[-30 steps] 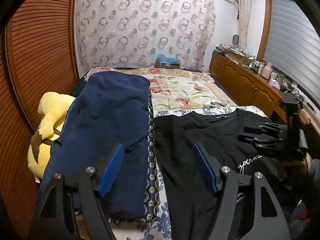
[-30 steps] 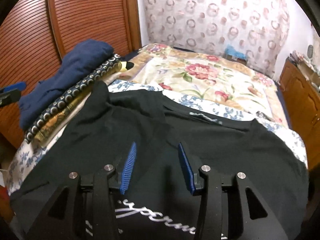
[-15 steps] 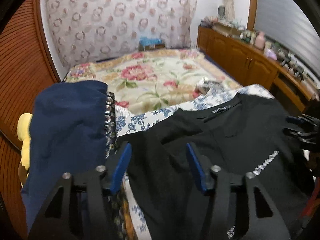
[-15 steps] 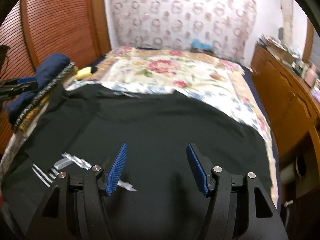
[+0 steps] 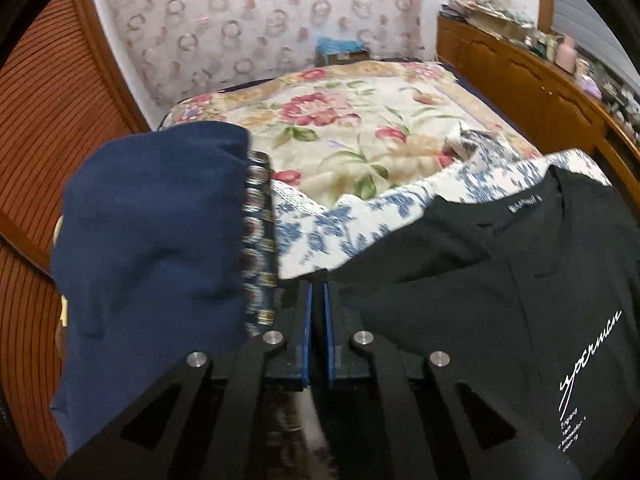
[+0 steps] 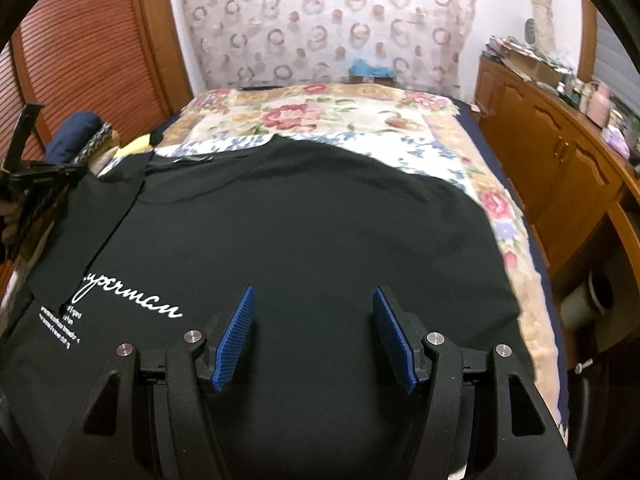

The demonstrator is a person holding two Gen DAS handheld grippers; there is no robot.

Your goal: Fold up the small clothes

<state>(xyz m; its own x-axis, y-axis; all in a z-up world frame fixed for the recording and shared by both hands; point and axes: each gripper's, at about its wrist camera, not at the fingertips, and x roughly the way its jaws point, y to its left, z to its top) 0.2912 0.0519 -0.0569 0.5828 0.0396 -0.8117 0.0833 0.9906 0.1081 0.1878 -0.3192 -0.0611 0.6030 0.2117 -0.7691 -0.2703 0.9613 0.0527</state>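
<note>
A black T-shirt (image 6: 312,216) with white script print lies spread on the bed; it also shows in the left wrist view (image 5: 500,280). My left gripper (image 5: 317,286) is shut on the shirt's left sleeve edge, which is folded inward over the print. In the right wrist view the left gripper (image 6: 48,170) holds that sleeve at the far left. My right gripper (image 6: 314,300) is open and empty above the shirt's lower right part.
A folded navy garment (image 5: 152,248) on patterned cloth lies left of the shirt. The floral bedspread (image 5: 352,120) stretches behind. A wooden cabinet (image 6: 560,152) runs along the right; a slatted wooden door (image 6: 88,64) is on the left.
My left gripper has closed on the shirt's left sleeve and lifted it inward. My right gripper has opened wider and shifted right over the shirt.
</note>
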